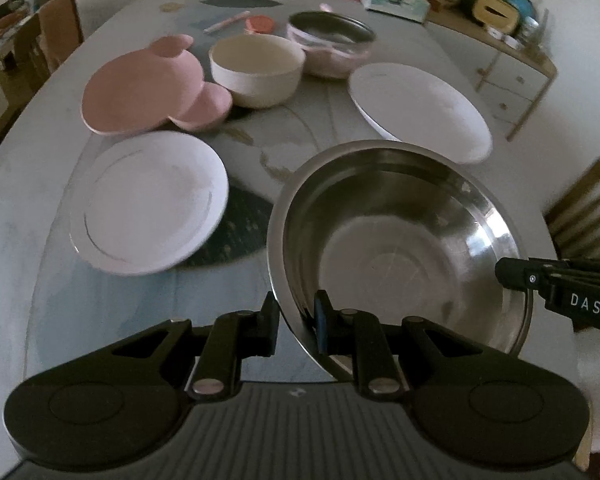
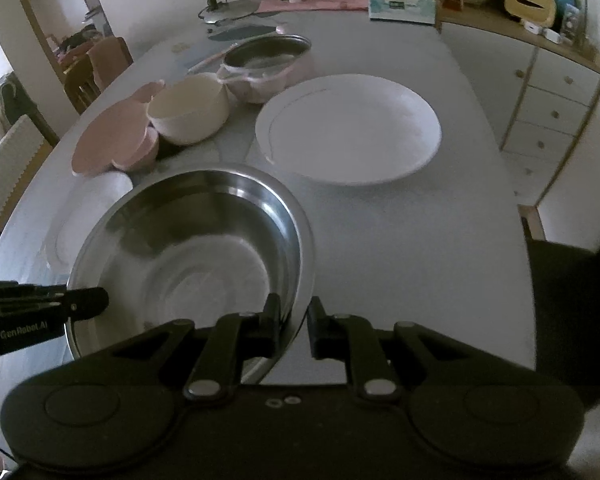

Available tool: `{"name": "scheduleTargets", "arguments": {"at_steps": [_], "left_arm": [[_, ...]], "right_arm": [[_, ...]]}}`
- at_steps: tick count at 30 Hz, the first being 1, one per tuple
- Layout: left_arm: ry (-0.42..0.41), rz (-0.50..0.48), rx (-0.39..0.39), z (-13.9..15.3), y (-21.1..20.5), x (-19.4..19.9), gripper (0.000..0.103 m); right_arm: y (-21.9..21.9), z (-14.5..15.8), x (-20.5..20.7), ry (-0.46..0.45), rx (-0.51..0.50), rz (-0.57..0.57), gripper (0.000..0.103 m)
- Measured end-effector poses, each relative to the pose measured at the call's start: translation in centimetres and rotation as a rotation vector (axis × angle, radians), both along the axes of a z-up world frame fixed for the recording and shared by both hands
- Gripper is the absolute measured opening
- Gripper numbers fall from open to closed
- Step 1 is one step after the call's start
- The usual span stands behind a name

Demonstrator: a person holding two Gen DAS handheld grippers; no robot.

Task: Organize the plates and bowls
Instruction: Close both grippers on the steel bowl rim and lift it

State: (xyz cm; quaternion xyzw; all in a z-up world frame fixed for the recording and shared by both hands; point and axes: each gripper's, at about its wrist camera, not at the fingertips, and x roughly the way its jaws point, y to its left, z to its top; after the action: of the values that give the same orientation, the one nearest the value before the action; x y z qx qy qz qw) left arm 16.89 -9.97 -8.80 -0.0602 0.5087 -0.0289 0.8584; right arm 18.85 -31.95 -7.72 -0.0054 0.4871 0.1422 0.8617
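I have the empty steel bowl [image 1: 400, 240] pinched by its rim, left tool [image 1: 295, 320] and right tool [image 2: 293, 320] each clamped on opposite edges, above the bench [image 2: 400, 240]. Next I must set it somewhere, perhaps nested with the empty cream bowl [image 1: 257, 69].

We see a home dining room: a long table [image 2: 400, 240] set with plates and bowls, wooden chairs [image 1: 584, 208] beside the table, a drawer sideboard [image 2: 548, 100] near its far end, cluttered.
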Motion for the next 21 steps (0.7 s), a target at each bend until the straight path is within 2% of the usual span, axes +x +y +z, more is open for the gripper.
{"name": "scheduleTargets", "arguments": {"at_steps": [10, 21], "left_arm": [[-0.006, -0.147, -0.008, 0.1, -1.7, -4.9, 0.017], [-0.008, -0.302, -0.006, -0.8, -4.6, -7.3, 0.017]], "right_arm": [[-1.9, 0.7, -6.9, 0.009, -0.005, -0.109, 0.015], [-4.5, -0.1, -12.7, 0.031, -0.013, -0.259, 0.015]]}}
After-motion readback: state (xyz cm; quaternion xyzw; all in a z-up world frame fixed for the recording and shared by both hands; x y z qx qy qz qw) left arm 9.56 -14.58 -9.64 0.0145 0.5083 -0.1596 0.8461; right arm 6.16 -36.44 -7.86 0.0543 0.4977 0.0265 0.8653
